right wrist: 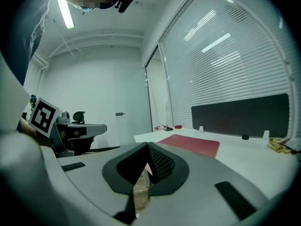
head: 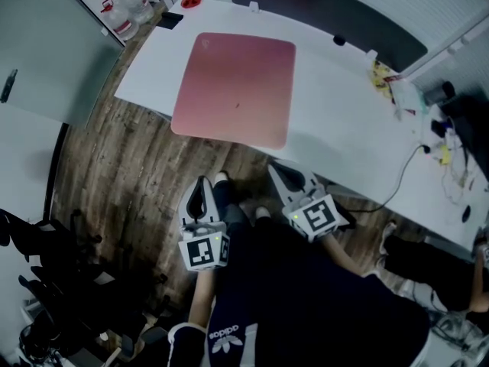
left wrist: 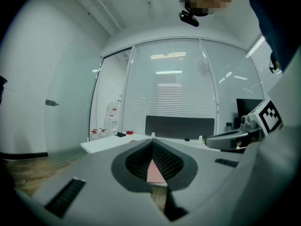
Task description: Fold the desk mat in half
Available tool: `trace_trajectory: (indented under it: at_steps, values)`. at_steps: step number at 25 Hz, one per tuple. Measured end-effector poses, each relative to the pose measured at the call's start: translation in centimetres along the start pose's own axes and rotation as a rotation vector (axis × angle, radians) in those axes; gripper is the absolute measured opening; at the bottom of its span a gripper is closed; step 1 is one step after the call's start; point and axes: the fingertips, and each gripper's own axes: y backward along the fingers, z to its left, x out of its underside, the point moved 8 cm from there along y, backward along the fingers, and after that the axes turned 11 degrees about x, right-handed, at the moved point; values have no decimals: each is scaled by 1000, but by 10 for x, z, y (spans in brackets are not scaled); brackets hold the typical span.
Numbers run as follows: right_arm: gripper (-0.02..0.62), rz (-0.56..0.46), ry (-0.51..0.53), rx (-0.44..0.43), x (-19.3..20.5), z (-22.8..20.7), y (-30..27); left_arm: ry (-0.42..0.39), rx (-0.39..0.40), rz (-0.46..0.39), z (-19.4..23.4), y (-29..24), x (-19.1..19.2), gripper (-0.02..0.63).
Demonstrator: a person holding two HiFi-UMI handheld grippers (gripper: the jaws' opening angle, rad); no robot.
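Nearest, two handheld grippers, left gripper (head: 202,188) and right gripper (head: 281,173), both just short of the table's near edge, jaws of each pressed together on nothing. Beyond, one white table (head: 344,140) with one pink desk mat (head: 235,90) lying flat and unfolded toward its left end. Far left, two clear jugs (head: 126,10) with red caps, contents unclear.
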Motion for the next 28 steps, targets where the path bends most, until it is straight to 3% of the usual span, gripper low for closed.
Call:
trace_trajectory:
  at_steps: [8, 14, 28]
  values:
    - [3, 4, -9, 24, -26, 16, -70, 29, 32, 8, 73, -37, -15, 3]
    - [3, -18, -21, 71, -48, 36, -132, -4, 71, 16, 140, -65, -33, 3]
    - [3, -7, -61, 172, -54, 75, -214, -18, 171, 35, 238, -108, -43, 3]
